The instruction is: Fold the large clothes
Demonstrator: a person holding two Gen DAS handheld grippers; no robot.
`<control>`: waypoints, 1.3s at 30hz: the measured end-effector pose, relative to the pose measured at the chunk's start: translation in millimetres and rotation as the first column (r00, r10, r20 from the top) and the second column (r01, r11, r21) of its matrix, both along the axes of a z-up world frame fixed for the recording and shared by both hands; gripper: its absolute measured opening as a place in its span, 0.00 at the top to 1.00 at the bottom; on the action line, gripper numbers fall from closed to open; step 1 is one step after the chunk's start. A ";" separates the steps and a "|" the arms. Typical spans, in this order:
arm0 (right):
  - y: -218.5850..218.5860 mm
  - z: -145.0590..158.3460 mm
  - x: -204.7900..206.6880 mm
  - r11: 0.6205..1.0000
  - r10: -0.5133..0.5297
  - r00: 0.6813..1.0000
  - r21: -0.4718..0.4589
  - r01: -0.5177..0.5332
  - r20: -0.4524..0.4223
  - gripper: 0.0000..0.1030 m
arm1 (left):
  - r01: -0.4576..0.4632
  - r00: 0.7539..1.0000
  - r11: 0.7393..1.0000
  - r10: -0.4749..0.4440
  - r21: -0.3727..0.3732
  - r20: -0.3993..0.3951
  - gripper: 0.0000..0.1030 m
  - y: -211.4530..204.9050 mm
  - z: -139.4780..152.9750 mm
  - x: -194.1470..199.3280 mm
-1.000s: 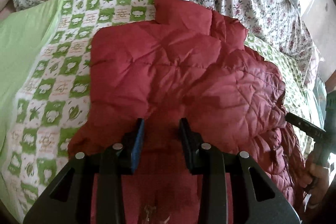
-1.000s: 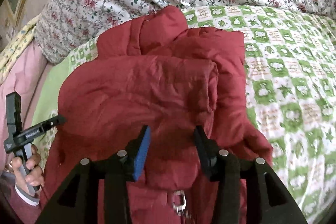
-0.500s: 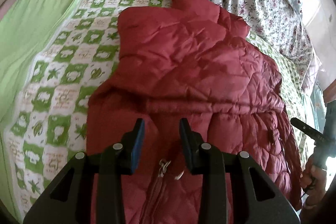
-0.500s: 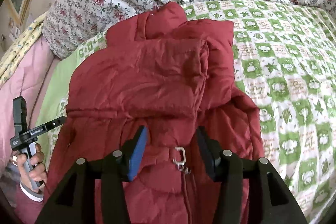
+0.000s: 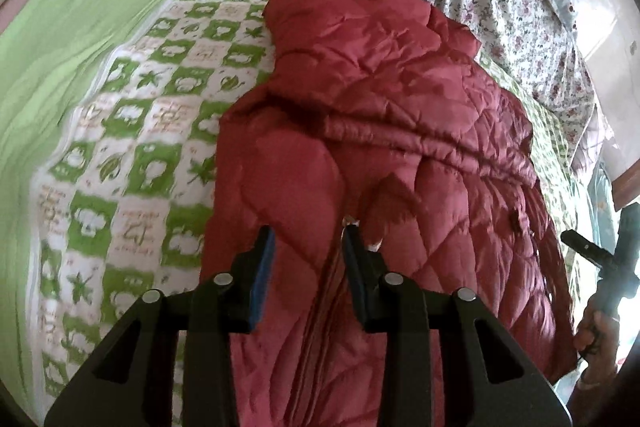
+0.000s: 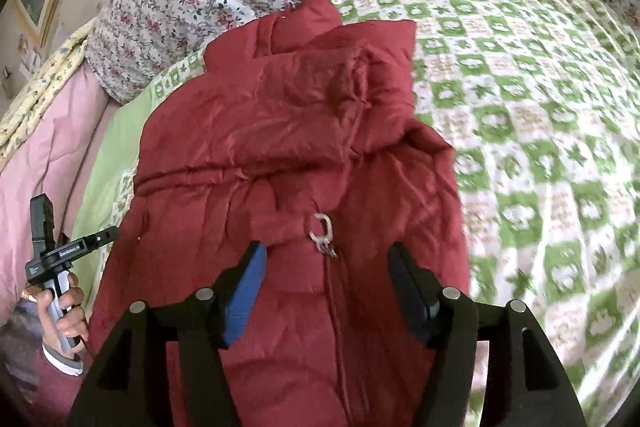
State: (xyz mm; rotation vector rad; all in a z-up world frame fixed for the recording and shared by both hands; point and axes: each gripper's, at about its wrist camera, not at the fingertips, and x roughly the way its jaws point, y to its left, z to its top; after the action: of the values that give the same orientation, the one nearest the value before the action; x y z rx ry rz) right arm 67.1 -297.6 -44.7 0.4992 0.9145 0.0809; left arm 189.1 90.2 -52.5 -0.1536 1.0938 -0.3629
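We see the red quilted jacket (image 5: 400,131) lying partly folded on the green checked blanket (image 5: 160,99), just ahead of and under both grippers; its zipper pull (image 6: 322,227) lies just ahead of the right gripper (image 6: 326,273), between the two fingers. The left gripper (image 5: 308,255) has just been opening a little and holds nothing, with only jacket cloth below its narrow gap; the right gripper has just been opening too, its jaws wide apart and empty.
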 end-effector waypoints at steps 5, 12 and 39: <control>-9.5 -0.1 -24.2 1.000 -0.015 1.000 -0.009 0.015 -0.011 0.34 | 0.002 1.000 1.000 -0.002 0.006 0.003 0.62 7.8 1.6 -19.7; -14.7 -0.6 -55.3 1.000 -0.029 0.999 -0.009 0.029 -0.023 0.33 | 0.003 1.000 1.000 -0.003 0.005 -0.002 0.62 18.4 5.6 -49.0; 11.3 -27.9 -138.6 0.999 -0.050 0.993 0.015 0.052 -0.110 0.31 | -0.050 0.998 0.999 0.050 0.006 -0.044 0.47 54.8 -6.4 -129.6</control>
State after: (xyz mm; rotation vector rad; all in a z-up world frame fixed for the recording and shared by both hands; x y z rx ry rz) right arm -71.5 -286.3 -72.6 0.5476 1.0085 0.0154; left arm 59.4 145.0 -58.9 -0.1846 1.1330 -0.3132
